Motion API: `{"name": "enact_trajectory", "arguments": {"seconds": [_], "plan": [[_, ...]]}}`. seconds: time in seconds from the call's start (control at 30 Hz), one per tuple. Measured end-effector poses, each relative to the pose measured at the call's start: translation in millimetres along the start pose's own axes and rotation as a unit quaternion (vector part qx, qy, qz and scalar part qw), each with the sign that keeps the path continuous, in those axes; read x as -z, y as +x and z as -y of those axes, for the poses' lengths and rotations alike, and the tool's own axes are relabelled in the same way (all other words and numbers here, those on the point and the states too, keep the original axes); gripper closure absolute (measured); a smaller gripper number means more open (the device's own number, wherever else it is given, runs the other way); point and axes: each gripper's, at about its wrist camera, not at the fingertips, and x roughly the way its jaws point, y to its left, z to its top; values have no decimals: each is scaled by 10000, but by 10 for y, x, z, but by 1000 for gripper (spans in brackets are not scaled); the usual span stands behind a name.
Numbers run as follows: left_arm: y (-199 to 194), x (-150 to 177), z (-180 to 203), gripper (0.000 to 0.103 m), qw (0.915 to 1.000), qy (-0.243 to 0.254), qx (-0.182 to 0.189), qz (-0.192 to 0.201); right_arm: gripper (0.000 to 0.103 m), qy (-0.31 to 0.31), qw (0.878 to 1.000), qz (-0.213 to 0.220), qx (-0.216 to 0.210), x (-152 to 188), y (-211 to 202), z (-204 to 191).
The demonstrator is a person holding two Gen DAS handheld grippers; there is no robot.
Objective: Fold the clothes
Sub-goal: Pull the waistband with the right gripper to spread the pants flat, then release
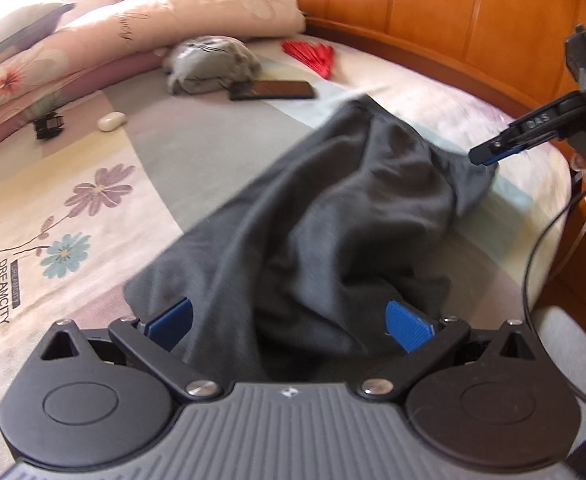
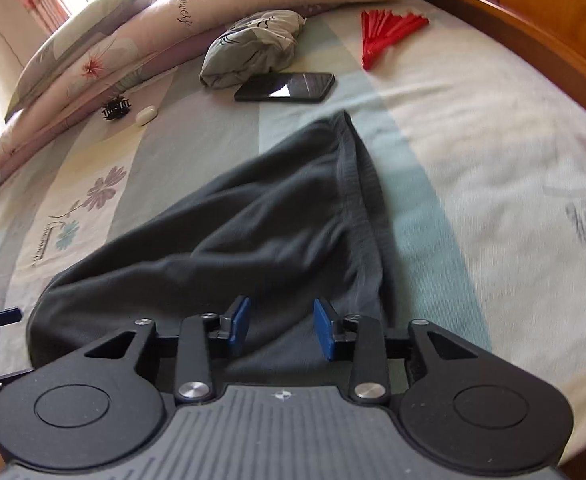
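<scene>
Cataloguing one dark grey garment point(image 2: 229, 240), apparently shorts or trousers with a ribbed waistband, lying rumpled and bunched on the bed point(image 2: 473, 152), near its front edge and between the two grippers. Left gripper point(image 1: 289, 322): blue pads spread wide, dark cloth draped loosely through the gap and over the body of the tool; the pads do not appear to press on it, so nothing is firmly held. Right gripper point(image 2: 281, 330): pads partly apart, fabric lying beneath and between them but not pinched; seen from the left wrist, it hovers just past the garment's far corner, off the cloth. Other items, well apart toward the head of the bed: a phone point(image 2: 285, 87), a grey bundled cloth point(image 2: 253, 50), a red folded fan point(image 2: 389, 34), a small white case point(image 2: 146, 115), a black clip point(image 2: 115, 110), and stacked quilts and pillows point(image 2: 133, 36) before a wooden headboard point(image 2: 533, 4). Step in hand, by judgement: between grasps, the garment released and not yet flattened or folded. Next move calls for each gripper to find a clean edge or corner, likely the waistband side and the opposite hem, close firmly, then draw the cloth taut and flat before any fold.
</scene>
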Motion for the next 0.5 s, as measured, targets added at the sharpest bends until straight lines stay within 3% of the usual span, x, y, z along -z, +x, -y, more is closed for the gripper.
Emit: {"name": "enact_trajectory", "arguments": {"seconds": [0.1, 0.2, 0.27, 0.43, 0.47, 0.5], "plan": [[4, 34, 109, 1, 9997, 183, 96, -109, 53, 341, 9994, 19, -76, 242, -44, 68], [-20, 37, 205, 1, 9994, 283, 148, -119, 53, 918, 9957, 4, -144, 416, 22, 222], [-35, 30, 255, 1, 9993, 310, 186, -105, 53, 1360, 9898, 105, -413, 498, 94, 319], [-30, -5, 349, 1, 9992, 289, 234, -120, 55, 1841, 9804, 475, -510, 548, 343, 352], [-32, -10, 360, 1, 9992, 296, 227, -118, 66, 1839, 9806, 511, -435, 548, 393, 339], [-35, -14, 372, 1, 9992, 303, 219, -116, 96, 1821, 9812, 486, -410, 556, 424, 334]]}}
